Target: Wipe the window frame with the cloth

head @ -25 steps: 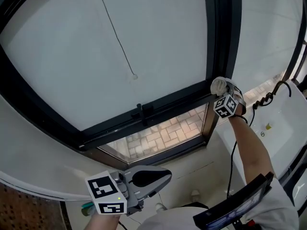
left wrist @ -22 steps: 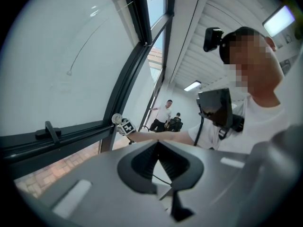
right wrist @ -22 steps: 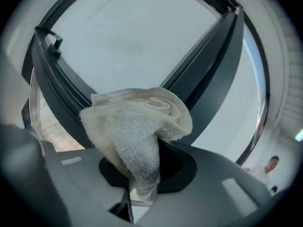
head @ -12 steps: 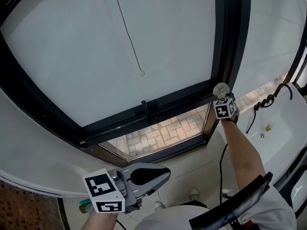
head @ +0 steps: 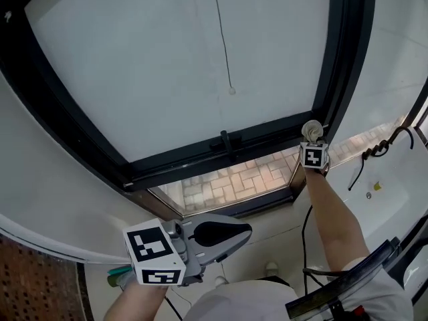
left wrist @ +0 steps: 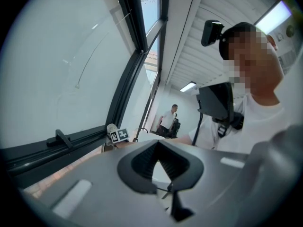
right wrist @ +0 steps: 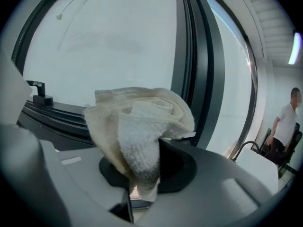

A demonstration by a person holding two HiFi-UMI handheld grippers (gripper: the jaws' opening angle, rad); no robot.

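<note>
At the lower right corner of the frosted pane: my right gripper [head: 309, 134] is up where the black metal window frame [head: 338, 79] turns from its upright post into the bottom rail. Its jaws are clamped on the bunched cream terry cloth [right wrist: 139, 126], which bulges out above them in a loose wad. In the head view the wad sits right at the frame corner. I cannot tell whether it actually touches the metal.

My left gripper [head: 224, 236] hangs low and well apart from the window, close to my body. In the left gripper view its jaws are drawn together with nothing between them.

Also noted: a black lever handle [head: 226, 142] on the bottom rail, left of the cloth. A thin pull cord with a small bead [head: 231, 91] hangs down the pane. Brick paving [head: 231, 182] shows through the lower glass. A person in a white shirt [left wrist: 168, 119] stands far back in the room.
</note>
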